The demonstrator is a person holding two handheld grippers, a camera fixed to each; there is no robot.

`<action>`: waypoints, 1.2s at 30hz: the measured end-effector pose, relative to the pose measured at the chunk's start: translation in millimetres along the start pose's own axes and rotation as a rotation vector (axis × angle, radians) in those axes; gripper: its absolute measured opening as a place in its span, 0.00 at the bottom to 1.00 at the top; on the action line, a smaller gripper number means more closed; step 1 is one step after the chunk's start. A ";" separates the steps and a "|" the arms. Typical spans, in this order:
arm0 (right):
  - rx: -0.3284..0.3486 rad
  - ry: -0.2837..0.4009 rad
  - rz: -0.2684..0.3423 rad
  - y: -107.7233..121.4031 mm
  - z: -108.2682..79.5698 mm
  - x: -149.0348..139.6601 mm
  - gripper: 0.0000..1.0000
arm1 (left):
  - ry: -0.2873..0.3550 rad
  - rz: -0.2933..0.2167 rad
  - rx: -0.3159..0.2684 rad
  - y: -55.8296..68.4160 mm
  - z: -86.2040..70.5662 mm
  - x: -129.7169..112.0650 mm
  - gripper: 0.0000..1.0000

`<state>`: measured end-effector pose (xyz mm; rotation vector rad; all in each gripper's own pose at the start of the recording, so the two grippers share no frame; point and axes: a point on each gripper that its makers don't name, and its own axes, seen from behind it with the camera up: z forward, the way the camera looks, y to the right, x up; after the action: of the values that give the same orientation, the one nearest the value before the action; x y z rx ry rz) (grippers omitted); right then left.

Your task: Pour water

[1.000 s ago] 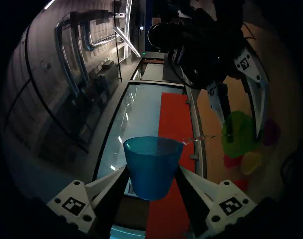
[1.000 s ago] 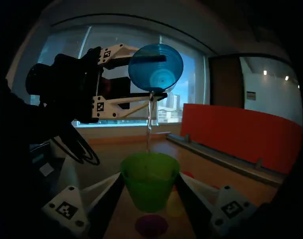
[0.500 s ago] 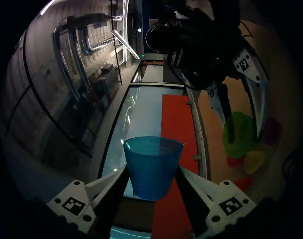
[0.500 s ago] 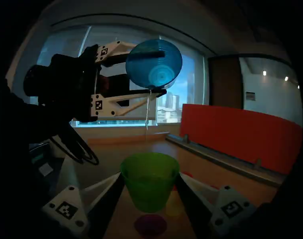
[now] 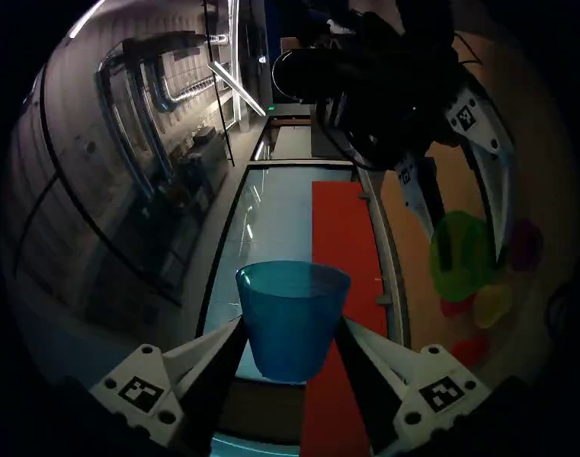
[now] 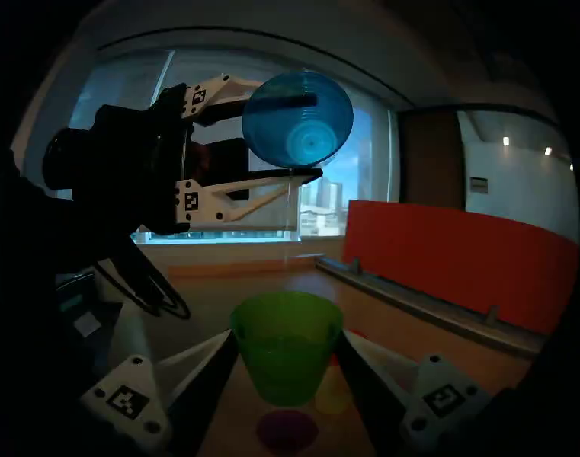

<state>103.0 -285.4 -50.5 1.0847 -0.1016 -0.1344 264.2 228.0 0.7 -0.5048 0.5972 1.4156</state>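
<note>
My left gripper (image 5: 291, 335) is shut on a blue cup (image 5: 293, 318), tipped on its side. In the right gripper view that blue cup (image 6: 297, 119) hangs high up with its mouth facing me, held by the left gripper (image 6: 278, 137); a thin thread of water falls from its rim. My right gripper (image 6: 287, 362) is shut on a green cup (image 6: 286, 346), upright, below the blue cup. In the left gripper view the green cup (image 5: 463, 255) sits at the right between the right gripper's fingers (image 5: 419, 199).
A wooden table (image 6: 236, 305) lies under both cups, with purple (image 6: 287, 431) and yellow (image 6: 331, 396) discs under the green cup. An orange partition (image 6: 472, 255) runs along the right. A large window (image 6: 137, 91) is behind. Cables (image 6: 149, 286) hang at the left.
The stream of water from the blue cup into the green cup has thinned to a trickle. The blue cup has shifted slightly; the green cup has stayed in place.
</note>
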 end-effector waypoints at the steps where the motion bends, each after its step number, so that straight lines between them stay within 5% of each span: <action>1: 0.000 0.001 0.000 0.3 0.0 -0.2 0.88 | 0.000 -0.001 -0.001 0.1 0.0 0.4 0.78; 14: -0.004 0.002 0.003 2.5 -0.6 -1.6 0.88 | -0.011 -0.056 -0.024 7.2 5.9 -4.5 0.79; 25: -0.011 0.001 0.003 5.4 -1.5 -1.4 0.88 | -0.034 -0.248 -0.044 14.2 8.7 -15.9 0.79; 36: -0.021 0.004 0.003 6.8 -3.7 0.7 0.88 | -0.046 -0.531 -0.045 16.9 5.7 -31.1 0.78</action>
<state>104.6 -279.1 -46.1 1.0633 -0.0983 -0.1300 246.1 209.9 25.8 -0.6118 0.3572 0.9332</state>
